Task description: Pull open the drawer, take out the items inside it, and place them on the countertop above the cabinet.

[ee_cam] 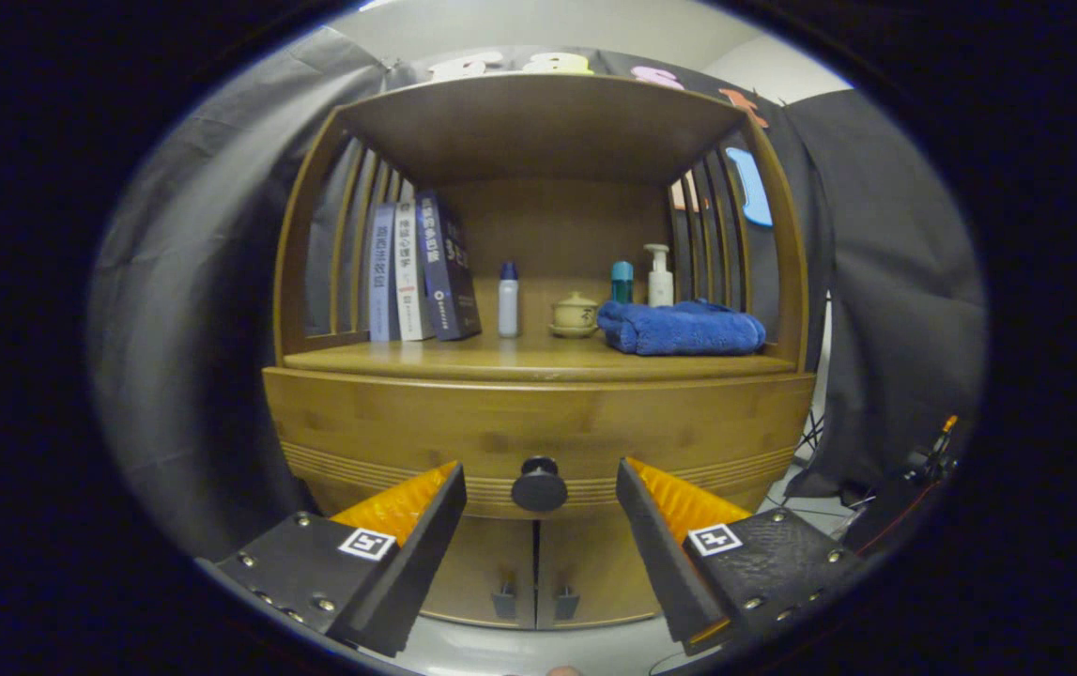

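A wooden cabinet faces me, with its drawer [538,427] closed under the countertop [538,361]. A round dark knob [539,485] sits at the middle of the drawer front. My gripper [539,481] is open, its two fingers spread to either side of the knob and a little short of it, touching nothing. The drawer's contents are hidden behind its front.
On the countertop stand three books [421,268] at the left, a small white bottle [508,300], a lidded ceramic cup [575,314], a teal bottle [622,281], a pump bottle [659,276] and a folded blue towel [681,328]. Two lower doors [538,573] sit under the drawer.
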A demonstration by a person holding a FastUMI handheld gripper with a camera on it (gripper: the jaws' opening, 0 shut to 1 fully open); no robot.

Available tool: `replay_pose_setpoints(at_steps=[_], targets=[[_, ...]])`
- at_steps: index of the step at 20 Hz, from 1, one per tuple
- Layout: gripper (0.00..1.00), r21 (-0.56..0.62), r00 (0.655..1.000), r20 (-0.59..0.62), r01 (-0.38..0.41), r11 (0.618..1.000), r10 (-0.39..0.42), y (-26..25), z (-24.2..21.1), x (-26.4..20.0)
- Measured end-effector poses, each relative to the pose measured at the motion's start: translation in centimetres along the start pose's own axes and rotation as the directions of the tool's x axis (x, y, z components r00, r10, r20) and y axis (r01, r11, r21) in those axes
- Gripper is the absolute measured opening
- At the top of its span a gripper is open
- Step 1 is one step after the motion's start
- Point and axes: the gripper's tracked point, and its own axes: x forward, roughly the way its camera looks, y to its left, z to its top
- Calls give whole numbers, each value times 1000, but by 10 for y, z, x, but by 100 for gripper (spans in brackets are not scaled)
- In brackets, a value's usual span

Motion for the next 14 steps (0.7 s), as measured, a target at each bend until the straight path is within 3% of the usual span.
replay_pose_setpoints(at_steps=[5,12,14], targets=[[98,-9,995,-82,-49,999,48,13,-23,37],[44,104,987,-144,-56,993,71,13,-46,55],[44,106,987,-136,-69,992,83,11,-44,55]])
